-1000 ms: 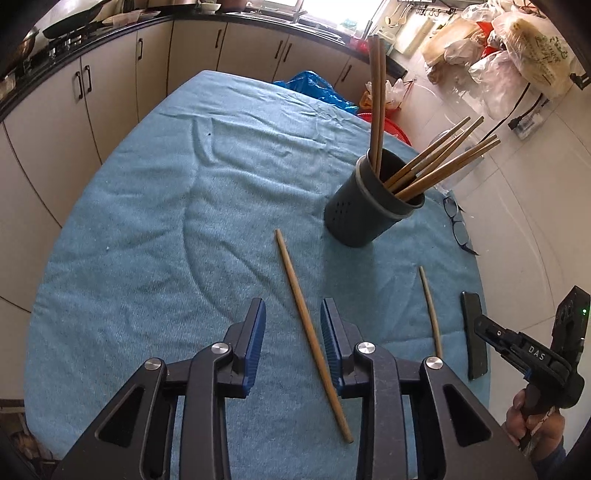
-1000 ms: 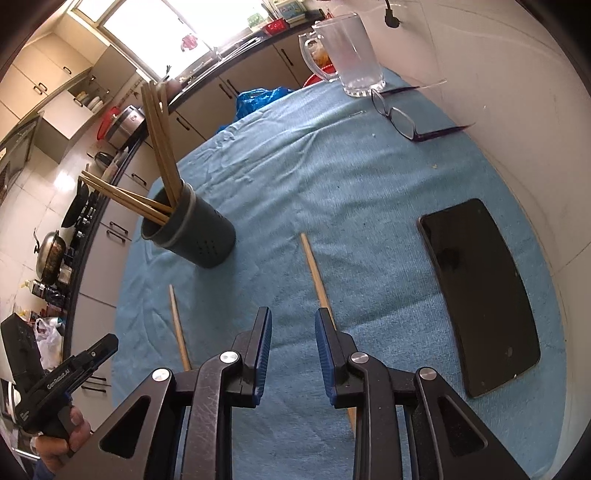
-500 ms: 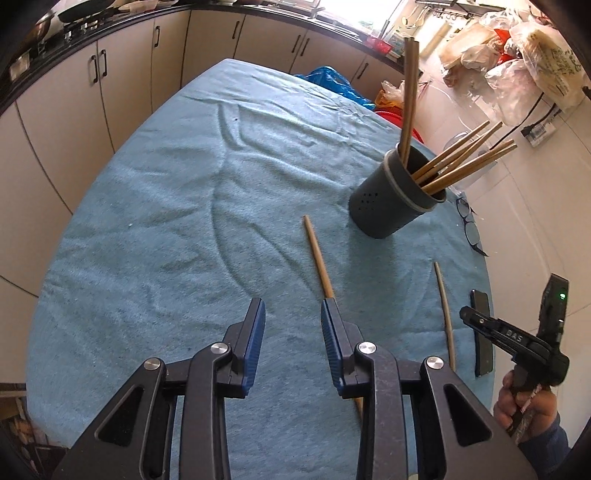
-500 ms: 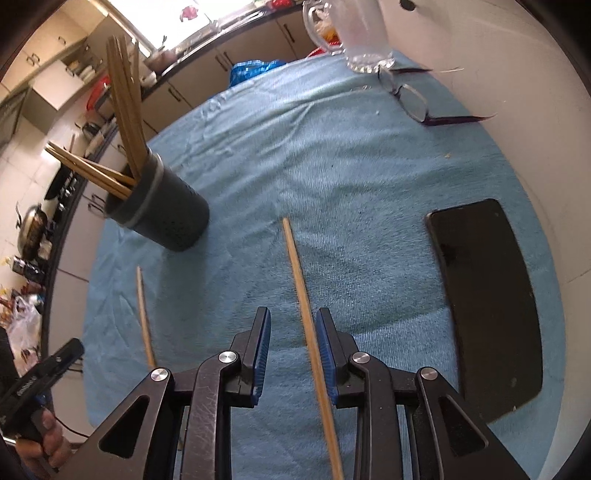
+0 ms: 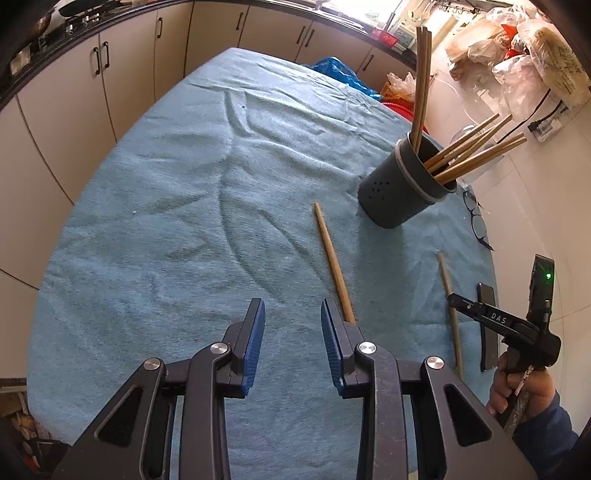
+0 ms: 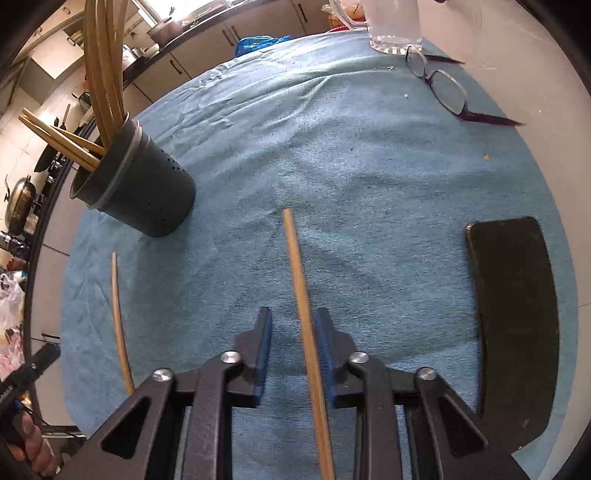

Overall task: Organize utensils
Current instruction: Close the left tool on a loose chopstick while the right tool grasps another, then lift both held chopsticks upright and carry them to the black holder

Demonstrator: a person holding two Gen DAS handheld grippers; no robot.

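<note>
A dark grey holder [image 5: 399,192] [image 6: 147,192] stands on the blue cloth with several wooden chopsticks in it. Two chopsticks lie loose on the cloth. One chopstick [image 6: 299,280] [image 5: 448,306] runs between the jaws of my right gripper [image 6: 293,325], close to the right pad; the jaws are closing and a gap still shows on the left side. The other chopstick [image 5: 332,258] [image 6: 118,314] lies in front of my left gripper [image 5: 291,332], its near end hidden behind the right finger. My left gripper is open with nothing between its pads.
A black phone [image 6: 513,314] lies flat to the right of my right gripper. Spectacles [image 6: 443,85] and a glass mug [image 6: 391,26] sit at the far right of the table. Kitchen cabinets [image 5: 92,74] ring the table's far side.
My right gripper has come down and shifted so that the chopstick, first under its right finger, now lies between the jaws. The left gripper has barely moved.
</note>
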